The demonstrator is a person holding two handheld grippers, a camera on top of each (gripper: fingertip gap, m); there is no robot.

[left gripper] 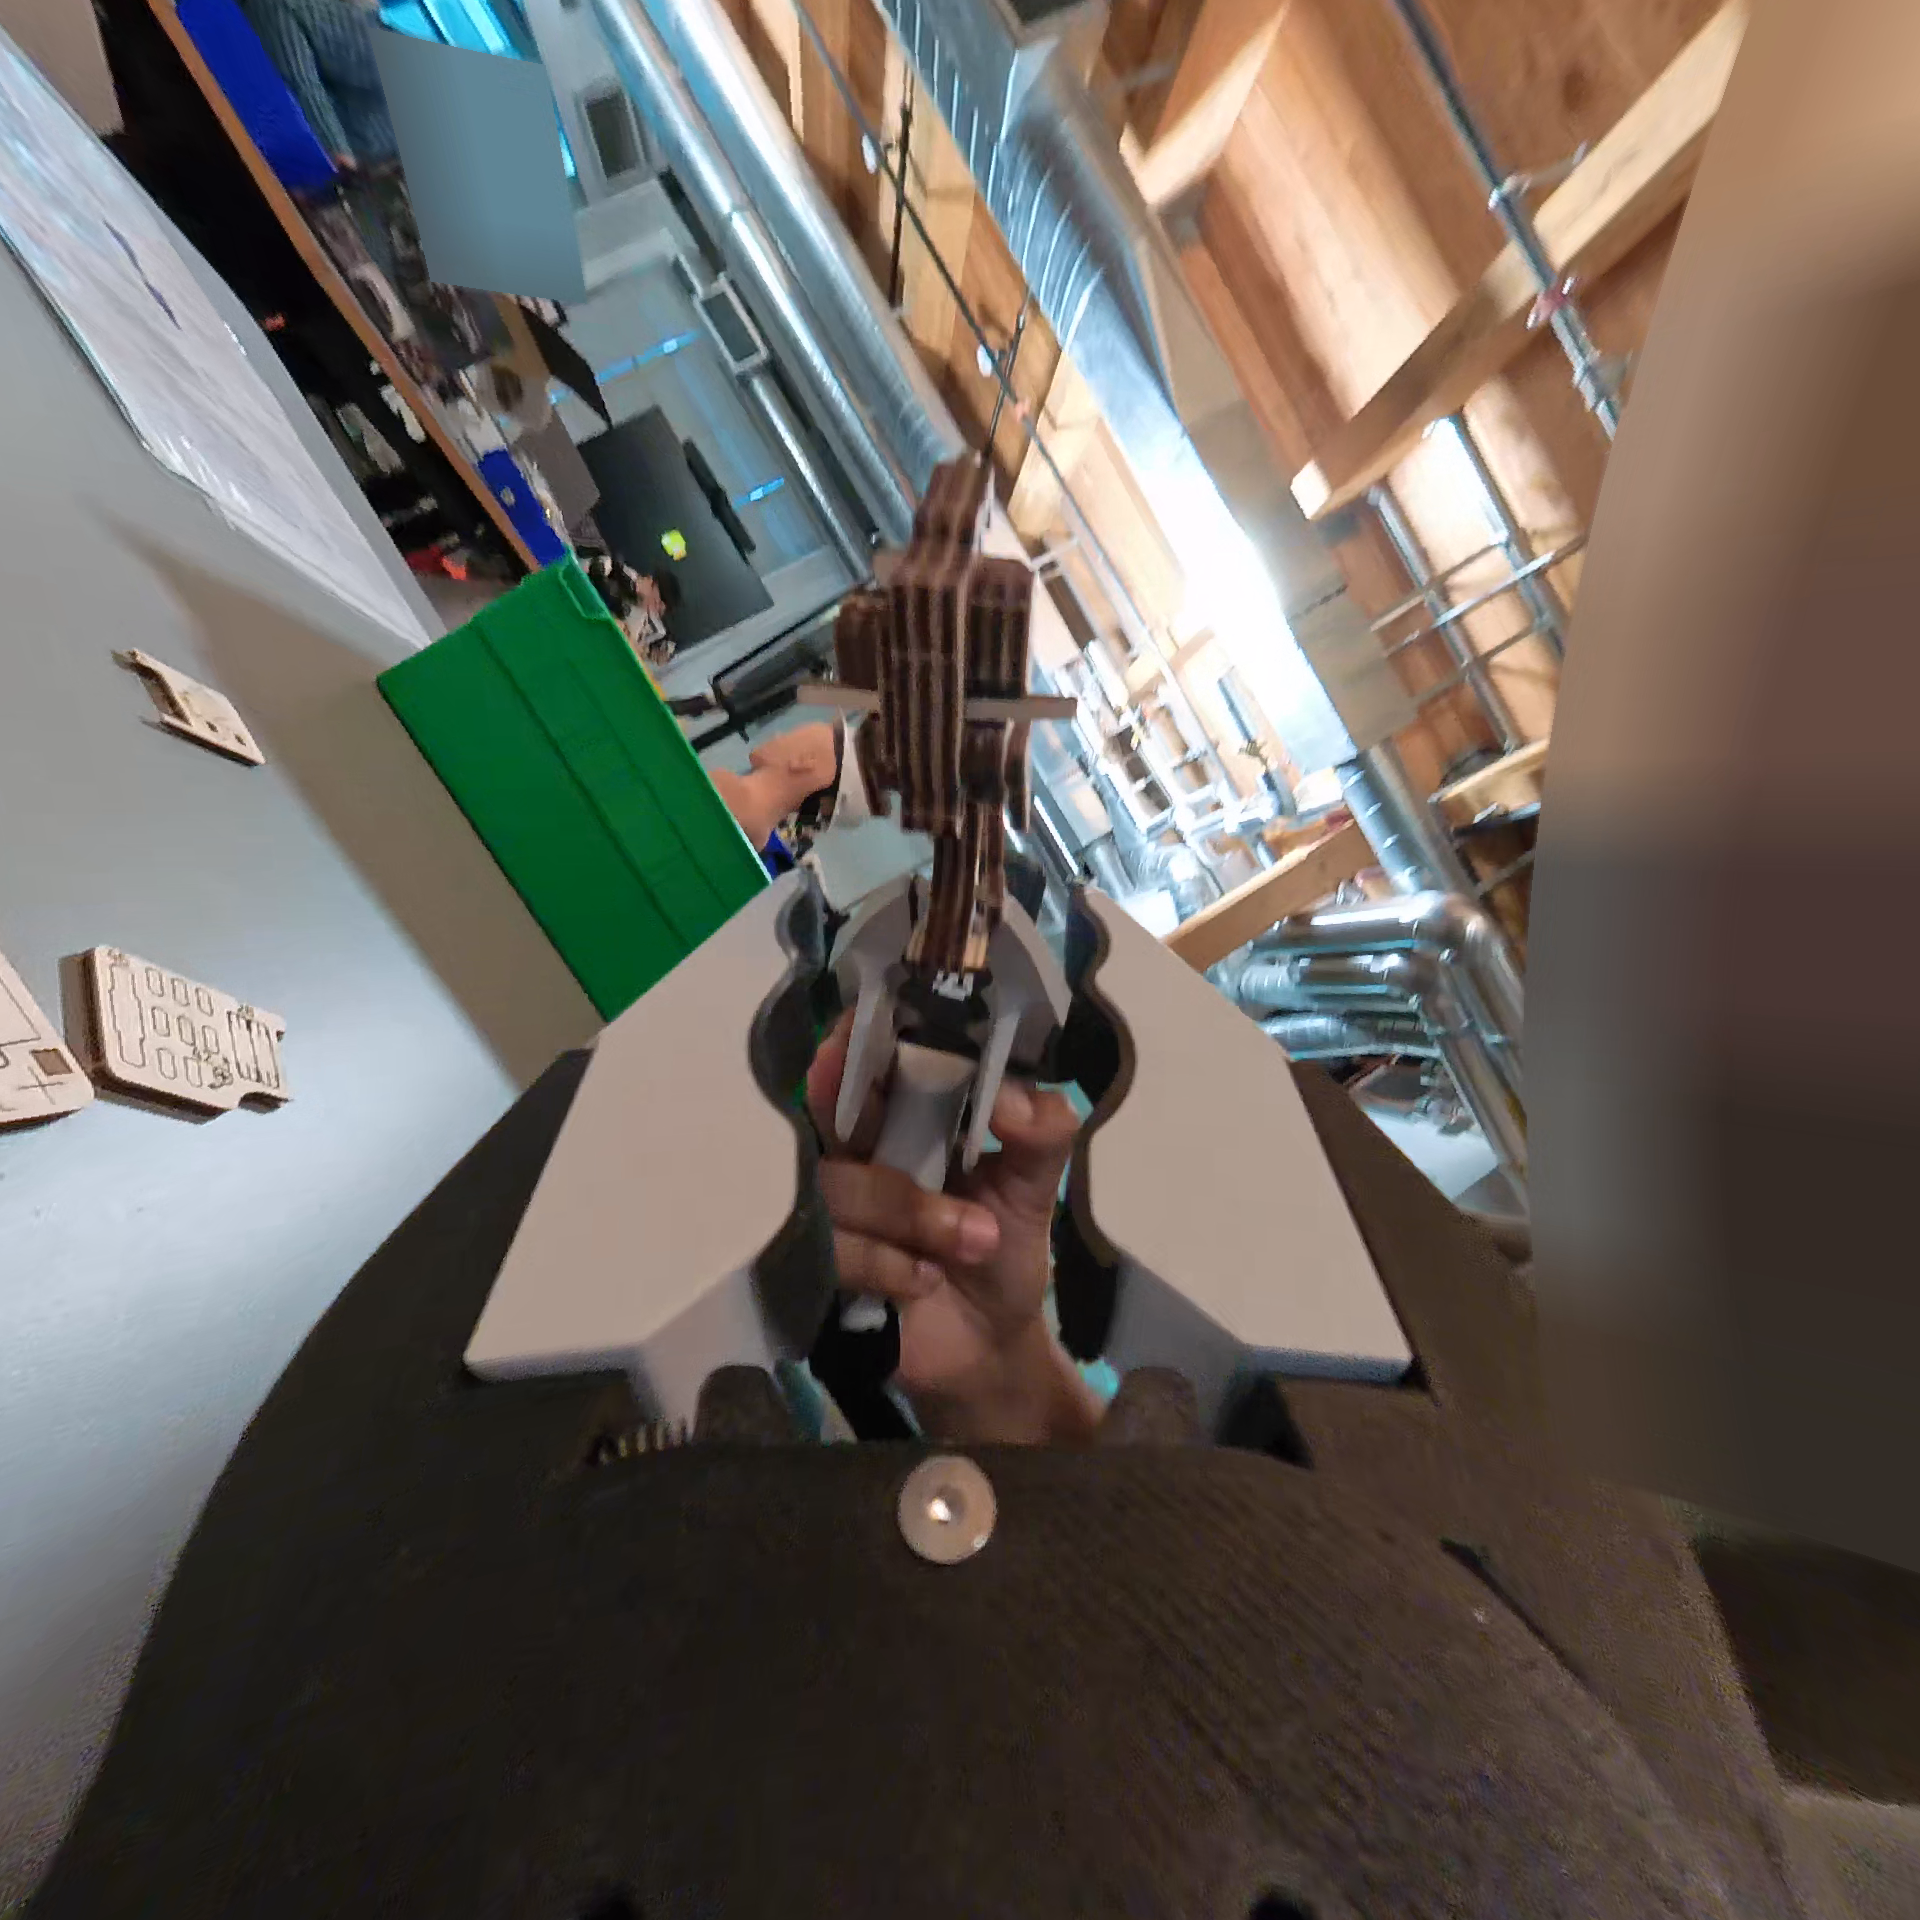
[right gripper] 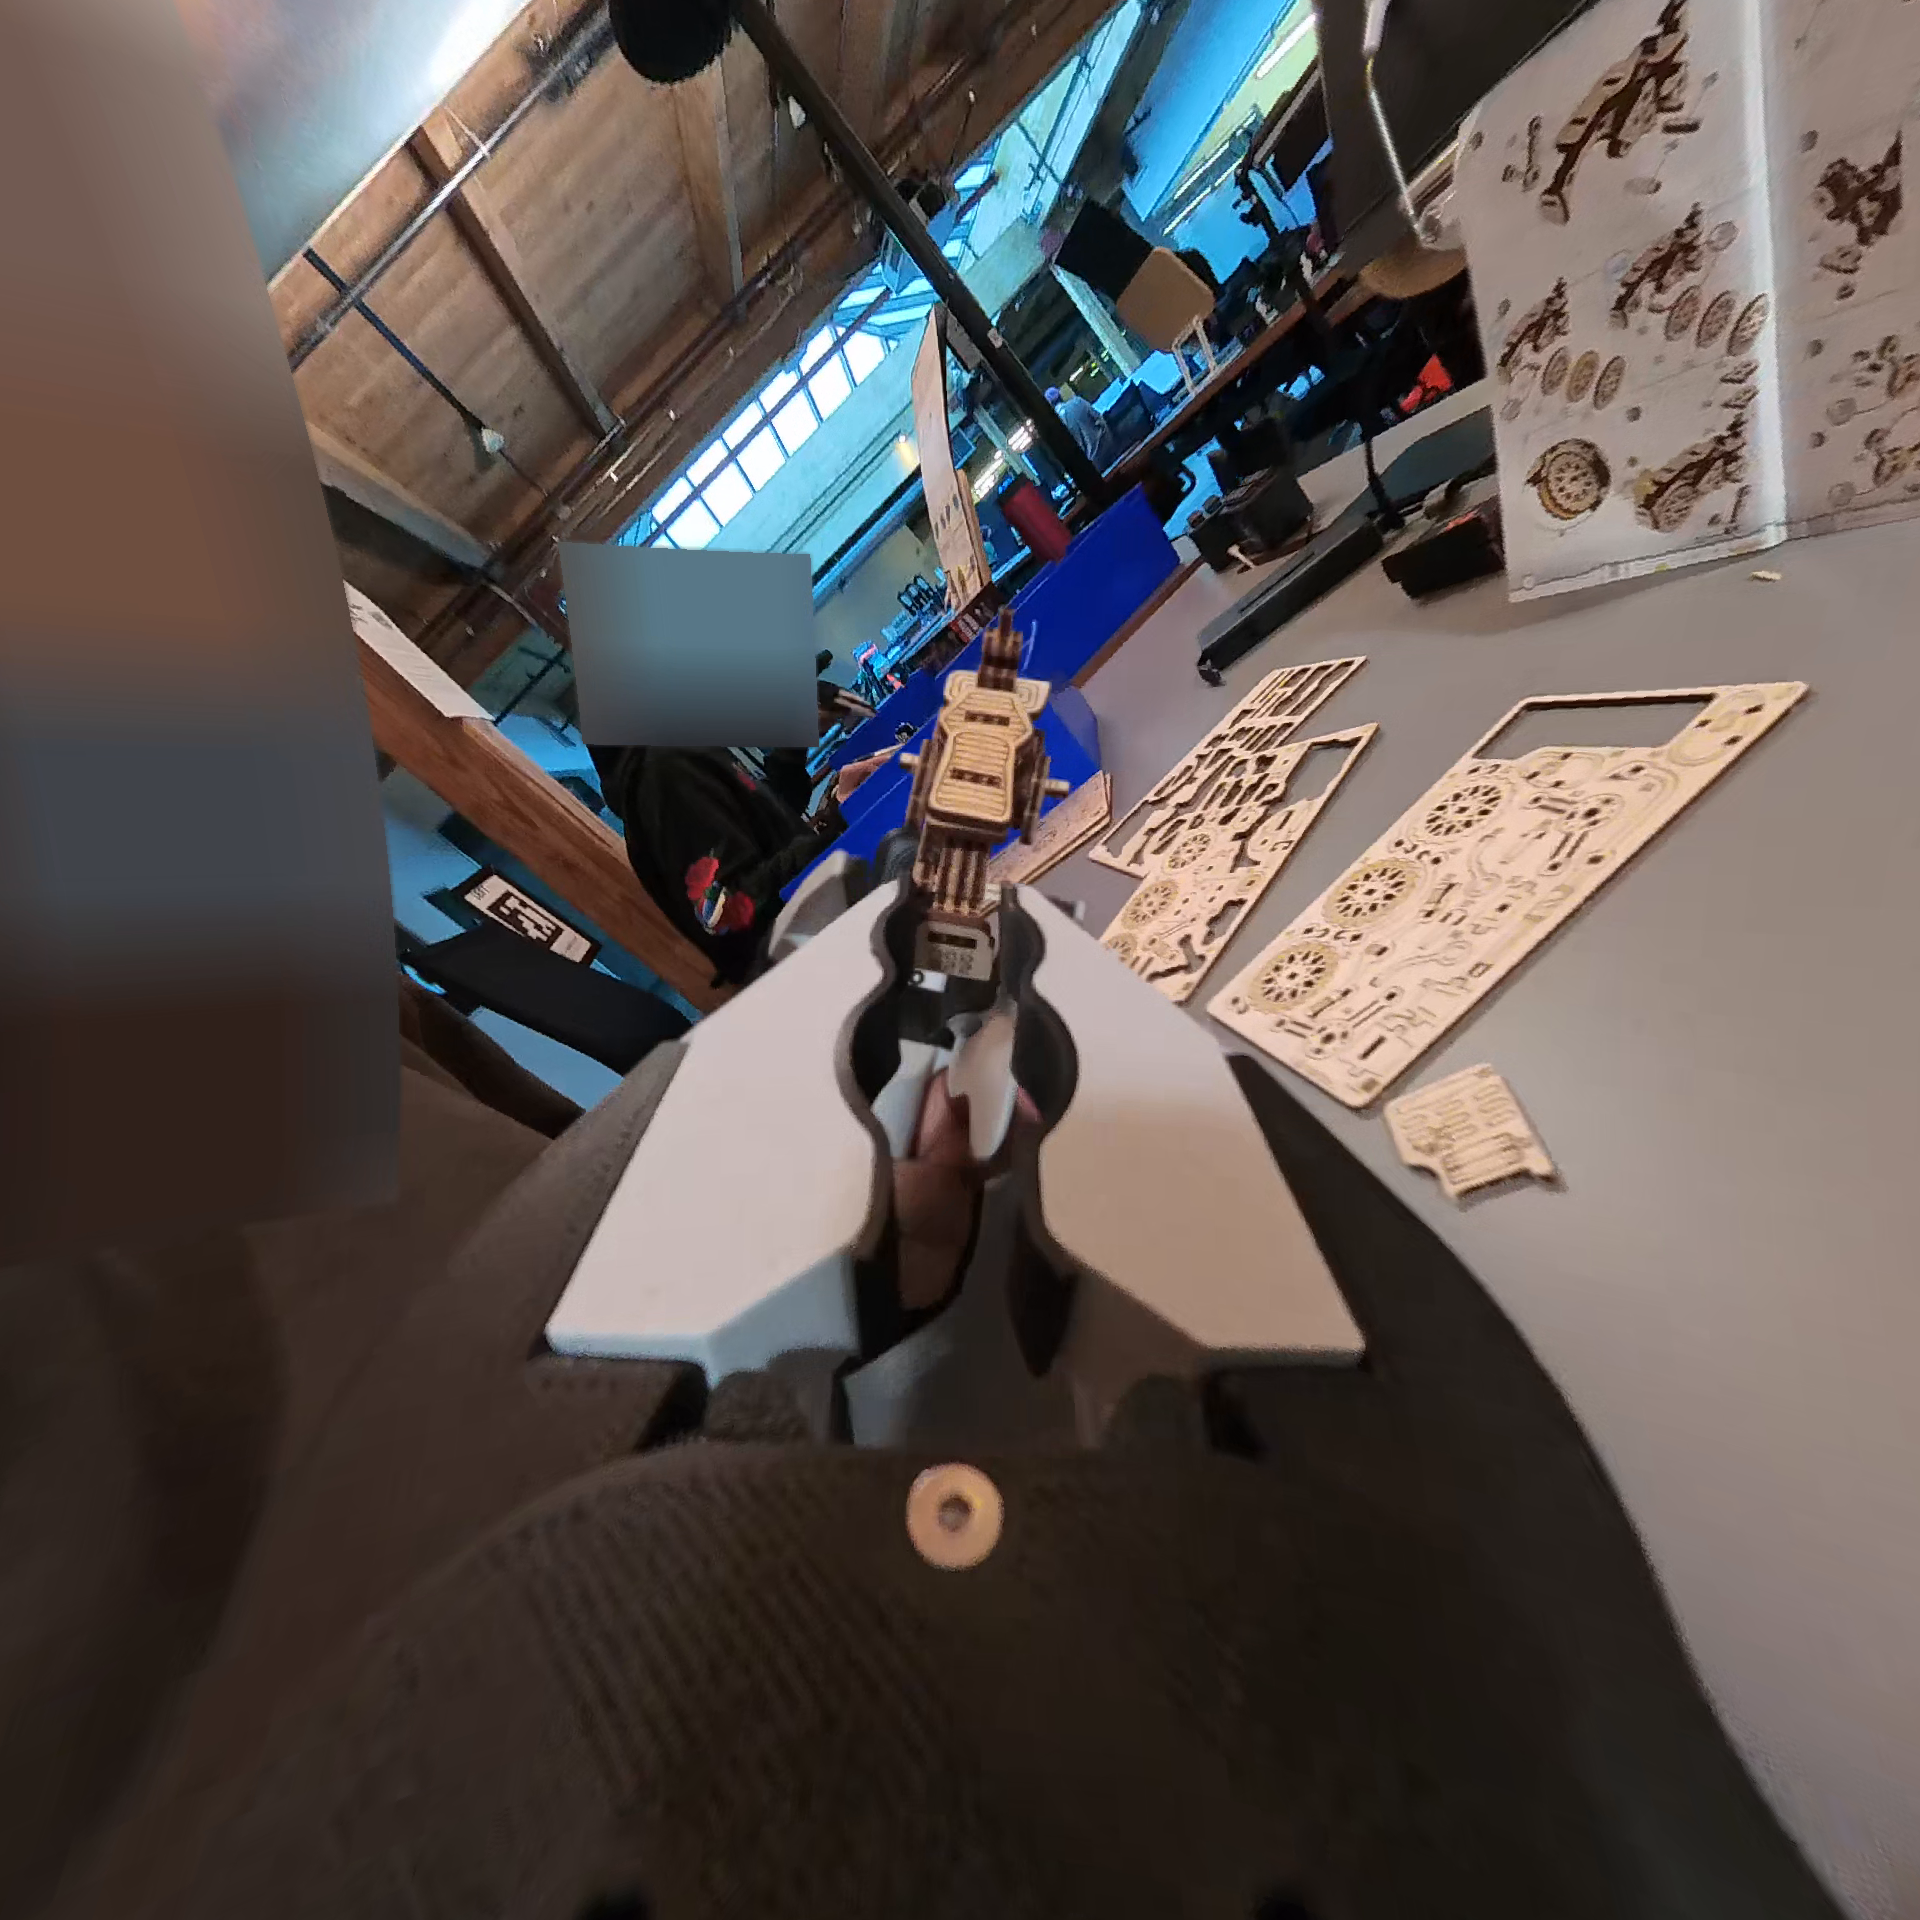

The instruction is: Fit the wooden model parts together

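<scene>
A part-built wooden model (left gripper: 940, 665) of stacked brown layers is held up in the air, off the table. In the left wrist view its lower stem runs down between the tips of my left gripper (left gripper: 945, 904). Beyond it the other gripper's white fingers (left gripper: 868, 1039) and a hand (left gripper: 966, 1236) meet at the stem's base. In the right wrist view the model (right gripper: 977, 774) shows its pale slotted face. My right gripper (right gripper: 954, 914) is closed narrowly on the stem, and the left gripper's fingers (right gripper: 987, 1070) show behind it.
Several flat laser-cut wooden sheets (right gripper: 1455, 904) and a small loose sheet (right gripper: 1470, 1132) lie on the grey table (right gripper: 1714, 1351). A printed instruction sheet (right gripper: 1631, 291) stands at the back right. A green bin (left gripper: 561, 790) and two small wooden sheets (left gripper: 182, 1029) show in the left wrist view. My two grippers' fingertips are within a few centimetres of each other.
</scene>
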